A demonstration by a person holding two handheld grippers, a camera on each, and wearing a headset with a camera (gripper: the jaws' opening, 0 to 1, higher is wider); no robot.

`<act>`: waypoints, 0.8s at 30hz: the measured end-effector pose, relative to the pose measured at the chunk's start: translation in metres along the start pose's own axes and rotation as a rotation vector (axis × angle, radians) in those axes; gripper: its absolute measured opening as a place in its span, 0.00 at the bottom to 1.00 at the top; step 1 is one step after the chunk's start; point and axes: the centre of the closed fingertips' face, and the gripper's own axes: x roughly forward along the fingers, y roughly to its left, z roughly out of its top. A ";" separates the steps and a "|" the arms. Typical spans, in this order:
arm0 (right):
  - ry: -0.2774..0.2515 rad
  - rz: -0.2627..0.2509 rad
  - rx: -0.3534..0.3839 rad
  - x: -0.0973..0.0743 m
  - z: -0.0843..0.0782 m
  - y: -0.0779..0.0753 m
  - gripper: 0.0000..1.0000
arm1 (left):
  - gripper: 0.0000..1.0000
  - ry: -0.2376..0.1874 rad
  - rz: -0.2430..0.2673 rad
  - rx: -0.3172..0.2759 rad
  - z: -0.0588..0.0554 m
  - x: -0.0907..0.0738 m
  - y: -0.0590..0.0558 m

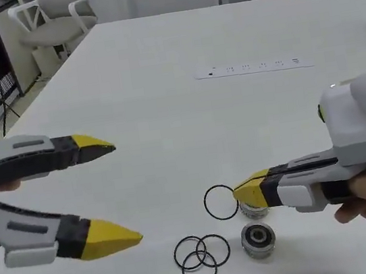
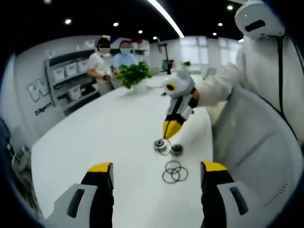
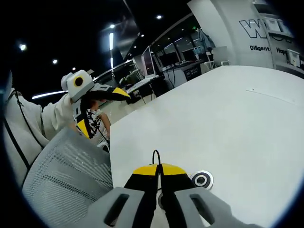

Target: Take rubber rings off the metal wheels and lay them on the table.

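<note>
The right gripper [image 1: 245,193] has its fingers pinched together on a rubber ring [image 1: 221,202], which sticks out to their left, just beside the far metal wheel [image 1: 253,210], above the table [image 1: 166,112]. The left gripper [image 1: 126,191] hovers well to the left, fingers wide.

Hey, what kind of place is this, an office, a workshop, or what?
Probably an open-plan office or a lab showroom. There is a long white table, wall shelves stacked with storage bins, and desks with monitors further back. An office chair stands at the table's end.
</note>
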 end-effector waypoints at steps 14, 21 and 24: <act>0.101 0.052 -0.020 0.023 -0.025 0.016 0.00 | 0.86 -0.024 0.132 -0.172 -0.041 -0.035 -0.008; 0.140 0.032 -0.004 0.030 -0.038 0.005 0.00 | 0.85 -0.030 0.173 -0.224 -0.052 -0.044 -0.008; 0.162 0.015 -0.007 0.031 -0.043 0.001 0.00 | 0.85 -0.038 0.187 -0.234 -0.052 -0.048 -0.007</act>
